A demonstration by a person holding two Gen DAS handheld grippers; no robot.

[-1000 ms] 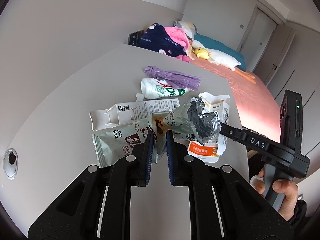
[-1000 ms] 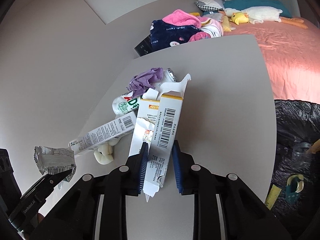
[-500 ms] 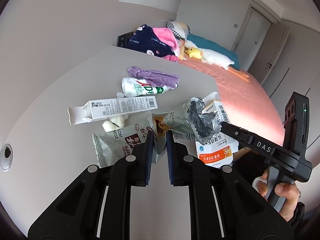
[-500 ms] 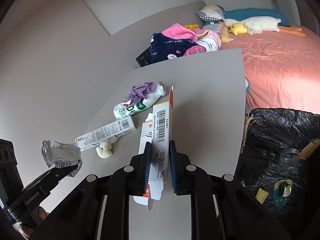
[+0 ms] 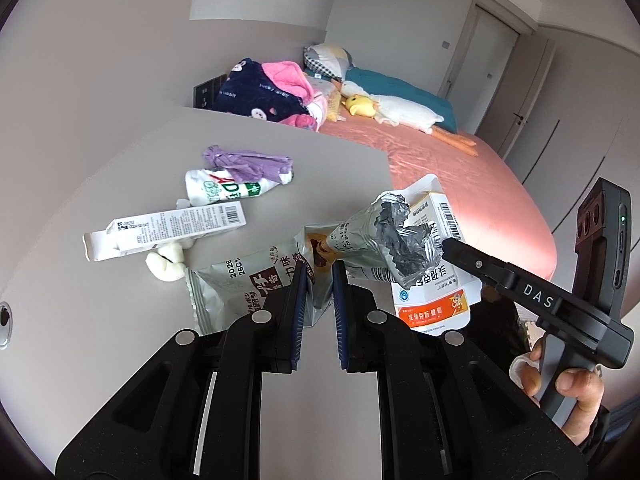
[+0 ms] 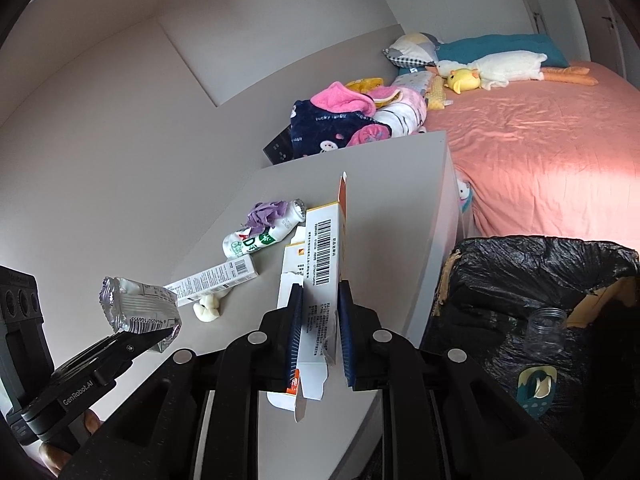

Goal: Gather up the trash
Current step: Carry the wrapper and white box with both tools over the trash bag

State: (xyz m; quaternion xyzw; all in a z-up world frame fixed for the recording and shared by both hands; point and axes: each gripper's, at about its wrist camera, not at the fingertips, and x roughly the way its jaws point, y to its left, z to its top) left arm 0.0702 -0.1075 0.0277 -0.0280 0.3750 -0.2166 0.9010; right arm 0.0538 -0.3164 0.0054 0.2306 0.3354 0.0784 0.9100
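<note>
Both jaws pinch trash: left gripper [image 5: 319, 276] a foil wrapper [image 5: 352, 248], right gripper [image 6: 320, 308] a seemingly empty carton [image 6: 322, 264]

- A matte grey table [image 5: 132, 168] is carrying a white drink bottle with green lettering [image 5: 224, 190], lying on its side.
- A crumpled purple plastic bag [image 5: 248, 162] is lying over the bottle.
- A long white barcoded carton [image 5: 168, 228] is lying flat, touching a small cream wad [image 5: 166, 264].
</note>
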